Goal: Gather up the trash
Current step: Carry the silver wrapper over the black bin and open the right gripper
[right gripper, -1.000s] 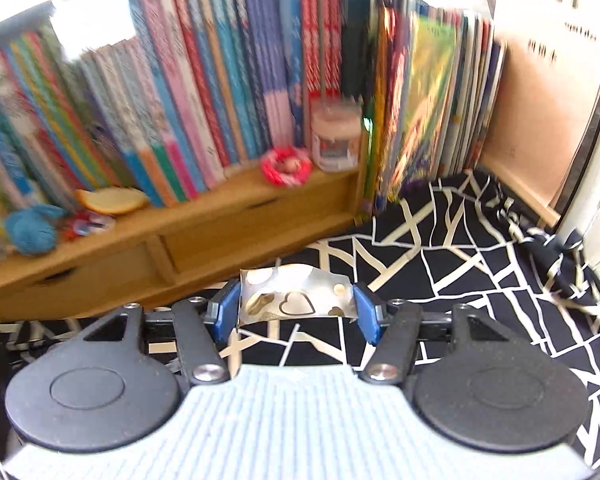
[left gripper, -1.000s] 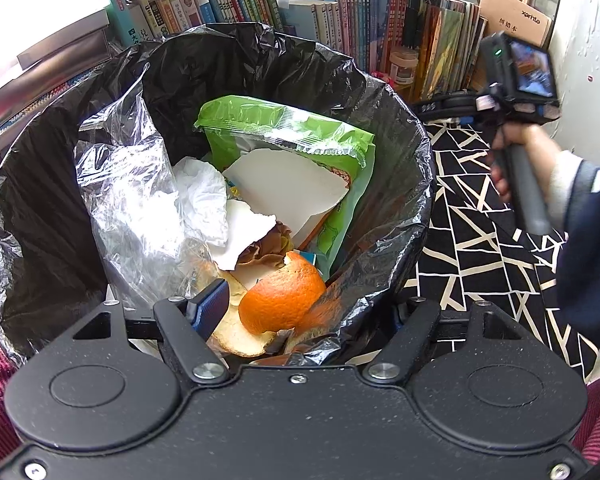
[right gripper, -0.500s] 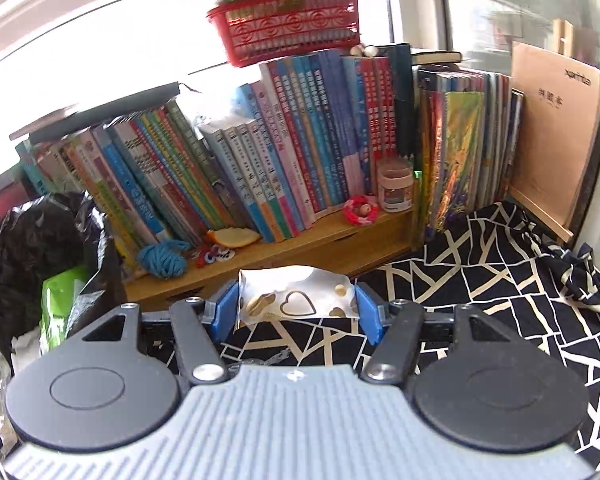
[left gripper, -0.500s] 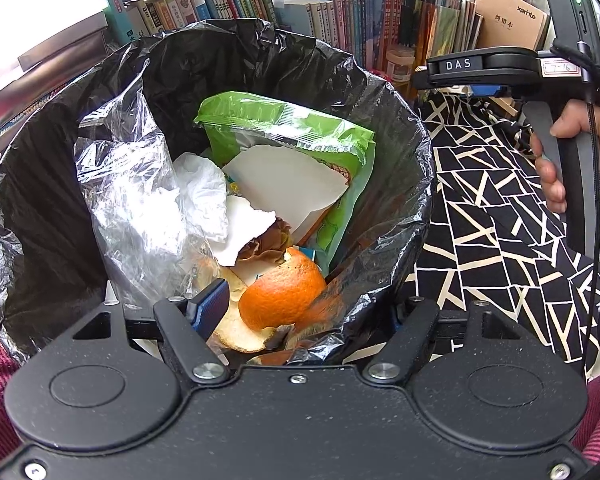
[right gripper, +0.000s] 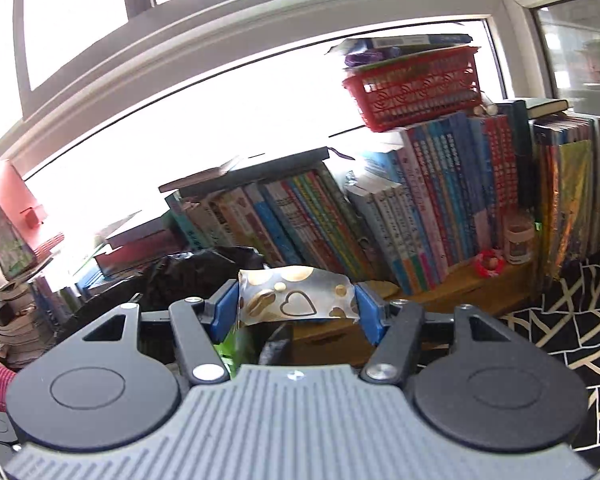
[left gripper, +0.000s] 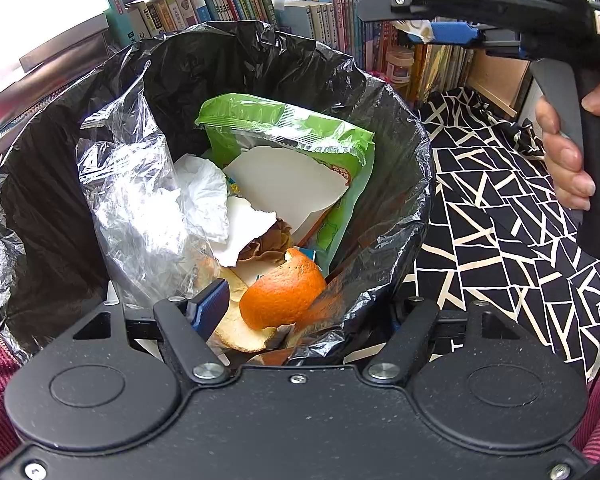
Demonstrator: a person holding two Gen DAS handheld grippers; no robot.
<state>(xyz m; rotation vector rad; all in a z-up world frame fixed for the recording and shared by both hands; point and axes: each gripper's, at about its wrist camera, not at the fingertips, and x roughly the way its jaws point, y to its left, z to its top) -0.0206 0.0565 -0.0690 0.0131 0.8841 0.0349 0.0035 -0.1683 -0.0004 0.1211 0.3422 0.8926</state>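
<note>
Right wrist view: right gripper (right gripper: 296, 306) is clamping a heart-printed wrapper (right gripper: 296, 296) near the black-lined bin (left gripper: 396, 128); released early, it is probably missing the rim. Left gripper (left gripper: 300, 312) is gripping the liner's near edge.

The left wrist view looks steeply down, close, into the bin (left gripper: 380, 92); the right wrist view faces nearly level toward the bookshelf (right gripper: 400, 216), which both views share.

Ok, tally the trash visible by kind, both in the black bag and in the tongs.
Green snack packet: 1
Clear plastic bag: 1
White torn card pieces: 2
Crumpled white film: 1
Brown paper liner: 1
Orange peel pieces: 2
Heart-print wrapper, in right tongs: 1
Total: 9
</note>
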